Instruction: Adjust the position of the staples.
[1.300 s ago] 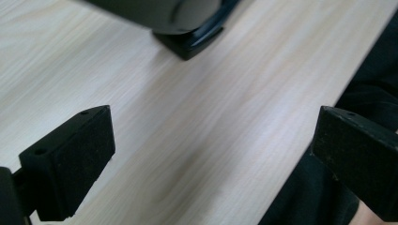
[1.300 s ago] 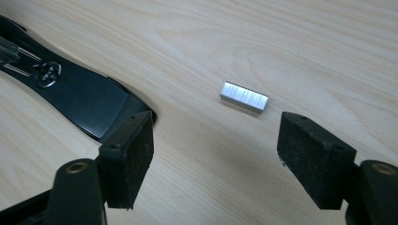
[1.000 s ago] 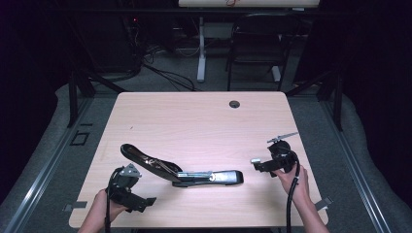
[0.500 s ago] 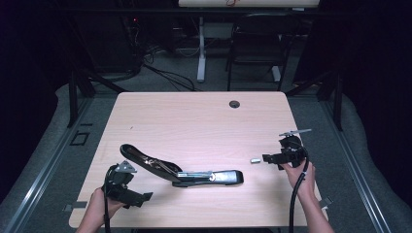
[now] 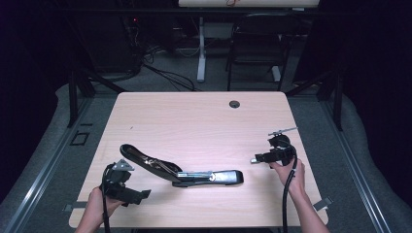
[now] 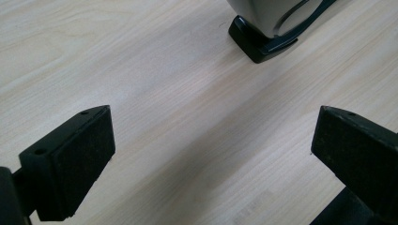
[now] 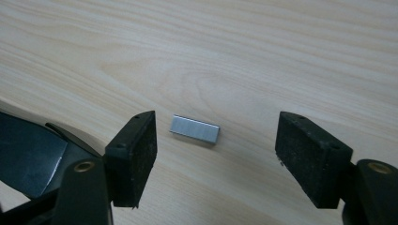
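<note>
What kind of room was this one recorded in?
Probably a lab or workshop set up for recording: a lone wooden table in a dark room, loose cables on the floor behind it, and a chair beyond.

No text, label, brand, number or sign can be read on anything here, in any of the views.

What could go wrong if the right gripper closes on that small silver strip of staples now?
1. The small flat silver staple strip lies flush on the light wood table; the right gripper, jaws open either side, may slide over it or push it away.
2. The strip sits nearer one jaw, so closing could skew or flip it.
3. The opened black and silver stapler lies unheld; the left gripper is open beside it, so loading could shift it.
</note>
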Demonstrator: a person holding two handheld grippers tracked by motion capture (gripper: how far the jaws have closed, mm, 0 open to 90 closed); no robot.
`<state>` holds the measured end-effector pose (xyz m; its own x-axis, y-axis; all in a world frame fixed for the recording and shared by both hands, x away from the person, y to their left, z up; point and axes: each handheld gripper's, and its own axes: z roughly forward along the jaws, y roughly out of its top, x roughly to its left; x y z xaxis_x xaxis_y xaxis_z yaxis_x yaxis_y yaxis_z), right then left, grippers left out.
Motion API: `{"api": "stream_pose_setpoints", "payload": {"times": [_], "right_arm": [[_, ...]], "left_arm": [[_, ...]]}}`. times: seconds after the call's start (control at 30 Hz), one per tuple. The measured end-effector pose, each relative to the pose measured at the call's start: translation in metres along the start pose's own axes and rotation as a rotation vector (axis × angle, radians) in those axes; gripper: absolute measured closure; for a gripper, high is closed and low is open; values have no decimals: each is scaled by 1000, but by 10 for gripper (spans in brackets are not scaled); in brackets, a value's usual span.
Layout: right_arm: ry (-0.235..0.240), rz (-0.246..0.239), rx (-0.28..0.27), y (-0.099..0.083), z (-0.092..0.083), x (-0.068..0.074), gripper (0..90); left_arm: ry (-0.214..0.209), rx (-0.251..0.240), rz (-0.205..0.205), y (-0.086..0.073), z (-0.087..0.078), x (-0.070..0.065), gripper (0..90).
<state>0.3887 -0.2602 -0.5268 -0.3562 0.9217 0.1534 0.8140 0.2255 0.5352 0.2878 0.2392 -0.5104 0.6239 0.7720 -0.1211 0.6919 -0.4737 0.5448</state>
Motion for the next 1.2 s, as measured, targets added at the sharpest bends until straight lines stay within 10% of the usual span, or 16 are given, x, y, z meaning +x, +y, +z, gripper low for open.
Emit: {"api": "stream_pose_setpoints", "payload": {"times": [1.2], "right_arm": [[-82, -33, 93, 5, 33, 23, 508]], "left_arm": [[-30, 16, 8, -1, 3, 3, 1]]}}
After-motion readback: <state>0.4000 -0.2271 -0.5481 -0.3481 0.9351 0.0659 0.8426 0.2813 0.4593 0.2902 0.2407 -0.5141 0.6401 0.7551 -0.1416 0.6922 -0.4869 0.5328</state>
